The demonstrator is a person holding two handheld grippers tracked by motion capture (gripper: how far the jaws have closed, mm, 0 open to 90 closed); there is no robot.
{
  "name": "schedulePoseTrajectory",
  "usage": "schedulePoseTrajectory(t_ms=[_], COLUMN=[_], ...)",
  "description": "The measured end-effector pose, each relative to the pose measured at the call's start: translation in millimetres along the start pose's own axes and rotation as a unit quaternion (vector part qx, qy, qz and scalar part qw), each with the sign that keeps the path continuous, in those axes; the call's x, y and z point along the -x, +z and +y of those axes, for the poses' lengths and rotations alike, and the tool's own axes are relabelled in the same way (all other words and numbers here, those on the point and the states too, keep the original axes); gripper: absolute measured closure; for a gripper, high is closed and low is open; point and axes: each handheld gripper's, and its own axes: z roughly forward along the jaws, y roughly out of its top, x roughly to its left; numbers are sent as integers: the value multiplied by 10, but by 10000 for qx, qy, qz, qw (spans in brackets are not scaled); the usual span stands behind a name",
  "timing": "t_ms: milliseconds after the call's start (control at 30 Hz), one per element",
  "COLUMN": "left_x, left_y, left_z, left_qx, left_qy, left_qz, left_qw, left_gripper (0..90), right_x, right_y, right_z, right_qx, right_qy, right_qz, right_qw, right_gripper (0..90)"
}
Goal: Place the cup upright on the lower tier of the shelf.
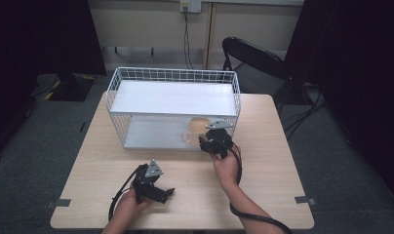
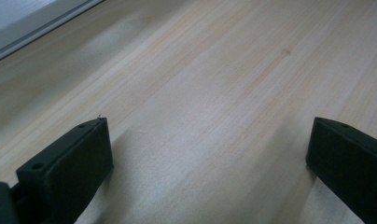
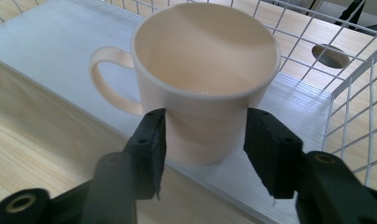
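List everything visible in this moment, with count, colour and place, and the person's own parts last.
Mug: one, cream, upright on the rack's lower shelf, handle to the left in the right gripper view.
Wire rack: one, white, two shelves, at the table's far side.
Table: one, light wood.
Folding chair: one, black, behind the table's far right corner.
Wall socket: one, white, with a black cable.
Left gripper: black, jaws wide apart over bare table.
Right gripper: black, jaws either side of the mug; contact unclear.
Forearms: two, from the bottom edge.
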Motion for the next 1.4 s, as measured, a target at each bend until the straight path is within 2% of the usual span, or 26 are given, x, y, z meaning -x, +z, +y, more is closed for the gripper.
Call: schedulePoseTrajectory(t_ms=[100, 133, 167, 600, 767, 867, 933, 1033, 1133, 1400], left_x=[0, -1, 0, -1, -1, -1, 0, 0, 0, 0], left_y=[0, 0, 0, 0, 0, 0, 0, 0, 0, 0], left_z=[0, 0, 0, 0, 0, 0, 0, 0, 0, 0], left_qx=[0, -1, 0, -2, -1, -1, -1, 0, 0, -1], left_qy=[2, 3, 1, 4, 3, 3, 3, 3, 3, 4], left_qz=[0, 0, 1, 0, 1, 1, 0, 1, 1, 3], left_qw=[10000, 10000, 10000, 10000, 10000, 10000, 10000, 10000, 10000, 10000], left_gripper=[0, 0, 0, 0, 0, 0, 0, 0, 0, 0], right_x=[-6, -12, -12, -19, -25, -23, -20, 1, 6, 23], right_y=[8, 15, 16, 106, 135, 142, 137, 96, 67, -47], right_z=[-3, -2, 0, 61, 68, 71, 71, 53, 40, 13], right_qx=[16, 54, 69, 116, 121, 122, 132, 174, 123, 153], right_qy=[8, -1, 5, 123, 100, 110, 114, 125, 157, 192], right_qz=[-31, -67, -75, -137, -174, -175, -157, -1, 166, 390], right_qw=[10000, 10000, 9999, 9998, 9997, 9997, 9997, 9998, 9997, 9989], right_gripper=[531, 575, 581, 631, 642, 618, 554, 439, 362, 234])
